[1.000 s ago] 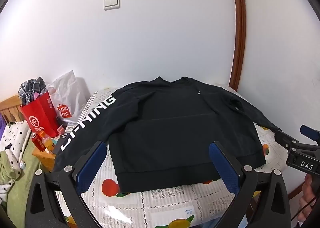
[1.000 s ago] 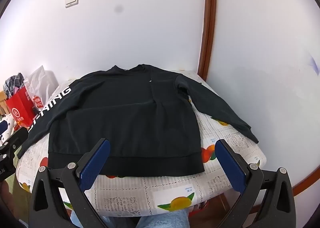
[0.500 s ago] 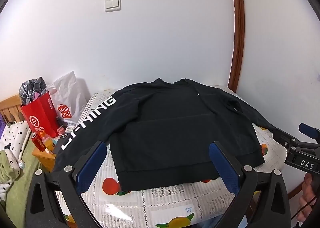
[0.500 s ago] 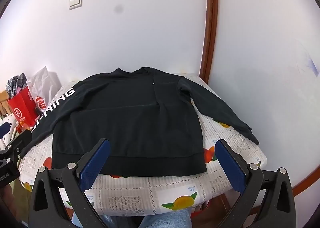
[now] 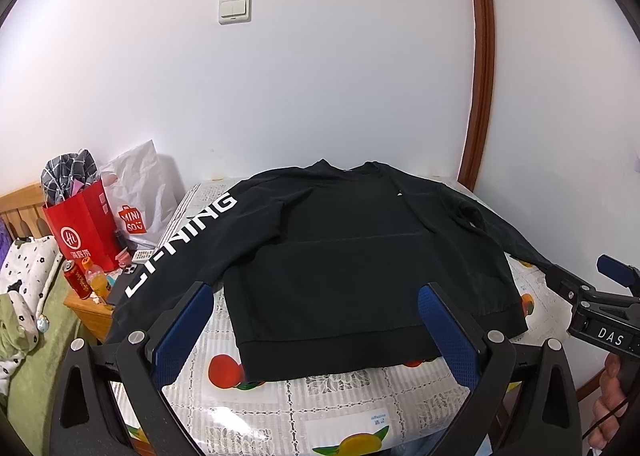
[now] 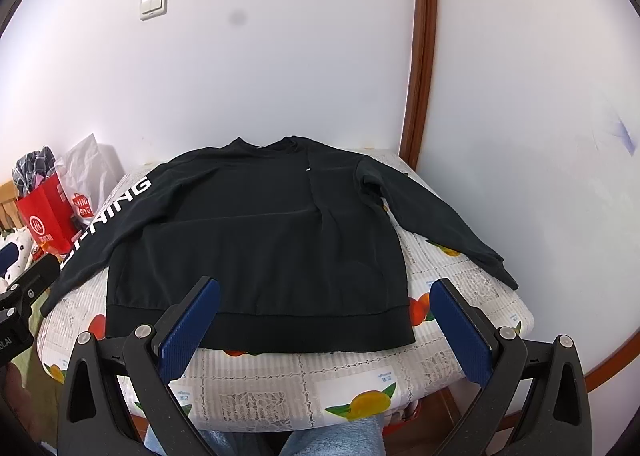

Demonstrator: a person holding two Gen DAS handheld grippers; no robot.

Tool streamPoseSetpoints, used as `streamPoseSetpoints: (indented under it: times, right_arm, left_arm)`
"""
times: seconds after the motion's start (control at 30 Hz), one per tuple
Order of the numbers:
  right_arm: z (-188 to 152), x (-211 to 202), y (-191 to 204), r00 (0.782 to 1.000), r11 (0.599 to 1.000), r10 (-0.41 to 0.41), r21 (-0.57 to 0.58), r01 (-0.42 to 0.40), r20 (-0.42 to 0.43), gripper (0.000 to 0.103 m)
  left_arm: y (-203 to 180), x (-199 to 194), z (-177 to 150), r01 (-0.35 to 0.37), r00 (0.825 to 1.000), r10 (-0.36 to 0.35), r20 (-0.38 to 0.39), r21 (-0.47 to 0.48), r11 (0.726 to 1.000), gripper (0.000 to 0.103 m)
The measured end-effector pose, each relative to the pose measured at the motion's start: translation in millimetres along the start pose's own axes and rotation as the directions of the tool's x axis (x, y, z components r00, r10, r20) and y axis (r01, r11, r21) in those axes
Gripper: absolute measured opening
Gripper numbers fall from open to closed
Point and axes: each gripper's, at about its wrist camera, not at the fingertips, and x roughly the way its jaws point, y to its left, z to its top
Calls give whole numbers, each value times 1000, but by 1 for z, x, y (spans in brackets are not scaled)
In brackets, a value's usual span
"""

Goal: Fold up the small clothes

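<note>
A black sweatshirt (image 6: 256, 240) lies flat, sleeves spread, on your fruit-patterned worktop (image 6: 360, 380). Your left gripper (image 5: 316, 328) and right gripper (image 6: 328, 320) hover near its hem, jaws wide apart, empty.

Left gripper (image 5: 318, 330): jaws spread wide, blue pads facing each other, nothing between them, held level and pointing forward. Right gripper (image 6: 328, 326): same, jaws wide apart, pads bare, level, pointing forward. The two sit side by side, well apart; each shows at the edge of the other's wrist view. Person's right hand (image 5: 614, 378) wraps the right gripper's handle, fingers only partly visible at the frame edge. Hand on the left gripper is too dark to make out.
</note>
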Motion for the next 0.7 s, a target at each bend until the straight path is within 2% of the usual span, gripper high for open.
streamPoseSetpoints:
  times: [0.7]
  right_arm:
    - [-2,0,3,1000,1000,4,-7,-4,2,103]
  left_arm:
    - [1,-1,-3,-2,1000,2,-4,-12,1000,103]
